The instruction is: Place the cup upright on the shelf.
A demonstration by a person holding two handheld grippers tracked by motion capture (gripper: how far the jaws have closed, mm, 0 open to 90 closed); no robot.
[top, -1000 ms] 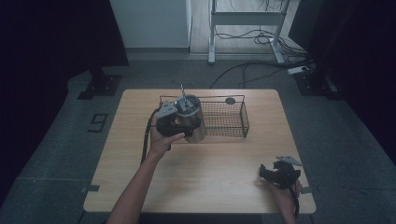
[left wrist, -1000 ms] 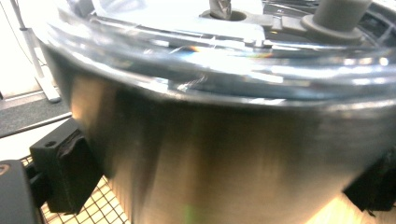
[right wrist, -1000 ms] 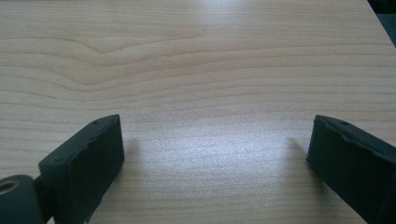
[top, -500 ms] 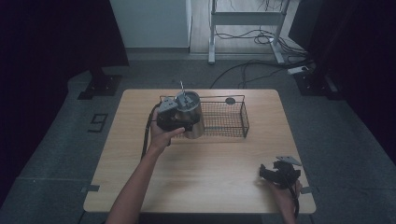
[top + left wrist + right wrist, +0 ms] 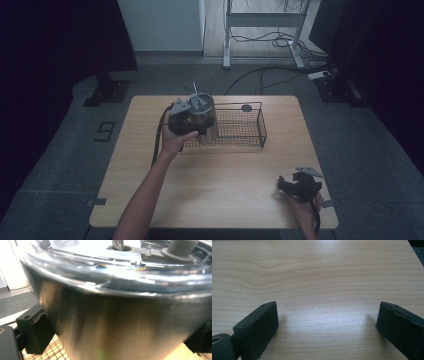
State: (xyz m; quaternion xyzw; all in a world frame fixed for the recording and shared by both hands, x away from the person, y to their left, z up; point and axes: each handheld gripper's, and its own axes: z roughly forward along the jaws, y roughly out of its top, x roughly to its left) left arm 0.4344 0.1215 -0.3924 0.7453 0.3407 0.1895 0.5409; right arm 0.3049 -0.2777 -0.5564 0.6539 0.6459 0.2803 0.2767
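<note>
A brushed steel cup [image 5: 209, 120] with a clear lid [image 5: 100, 255] and a straw stands upright at the left end of a black wire basket [image 5: 262, 126]. My left gripper [image 5: 196, 122] is shut on the cup's side. In the left gripper view the cup [image 5: 125, 322] sits close up between the two black pads [image 5: 33, 331], with basket mesh below. My right gripper [image 5: 287, 186] lies near the table's front right corner, held by a hand. Its jaws stand wide open in the right gripper view [image 5: 327, 327], with only bare wood between them.
The light wooden table [image 5: 215, 190] has free room across its middle and front. A small dark round object [image 5: 246, 108] lies just beyond the basket's far rim. Dark floor, cables and a metal stand surround the table.
The left gripper and the steel cup have shifted slightly toward the table's far side at the basket's left end. The right gripper has stayed put.
</note>
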